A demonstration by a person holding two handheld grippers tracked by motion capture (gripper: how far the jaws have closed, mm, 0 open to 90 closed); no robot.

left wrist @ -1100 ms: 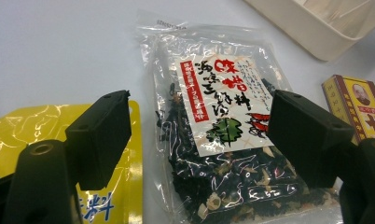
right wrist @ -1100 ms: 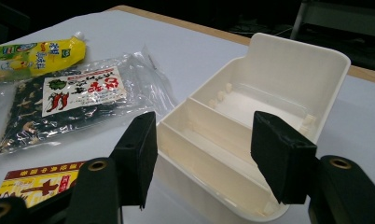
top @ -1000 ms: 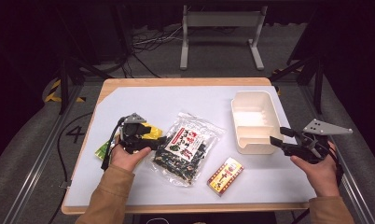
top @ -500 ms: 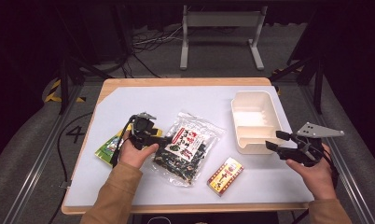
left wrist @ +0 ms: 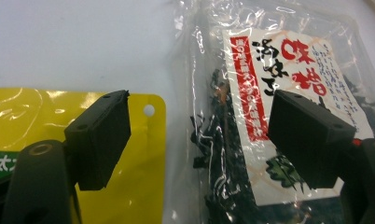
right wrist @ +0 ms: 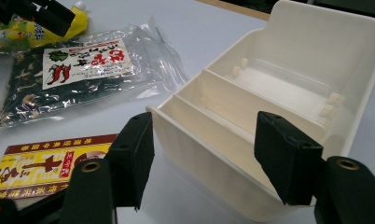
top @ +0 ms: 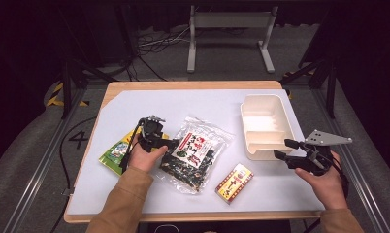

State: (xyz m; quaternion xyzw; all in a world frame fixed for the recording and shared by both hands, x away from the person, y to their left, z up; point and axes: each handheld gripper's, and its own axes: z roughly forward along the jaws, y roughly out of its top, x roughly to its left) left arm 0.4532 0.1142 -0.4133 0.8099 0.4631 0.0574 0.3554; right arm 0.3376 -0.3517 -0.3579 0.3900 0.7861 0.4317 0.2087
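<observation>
Item: left gripper (top: 176,144), jaws apart, nothing clamped; I have moved it off yellow packet (left wrist: 129,154) onto seaweed bag (top: 195,153), mid-table. Pick pending. Right gripper (top: 283,149) agape facing cream tray (top: 280,121).

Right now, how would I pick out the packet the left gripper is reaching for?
On the white table, look left of the cream divided tray. The clear bag of dark dried pieces lies mid-table by the left gripper; its white label with red characters sets it apart from the yellow-green pouch and the small red-yellow box.
</observation>
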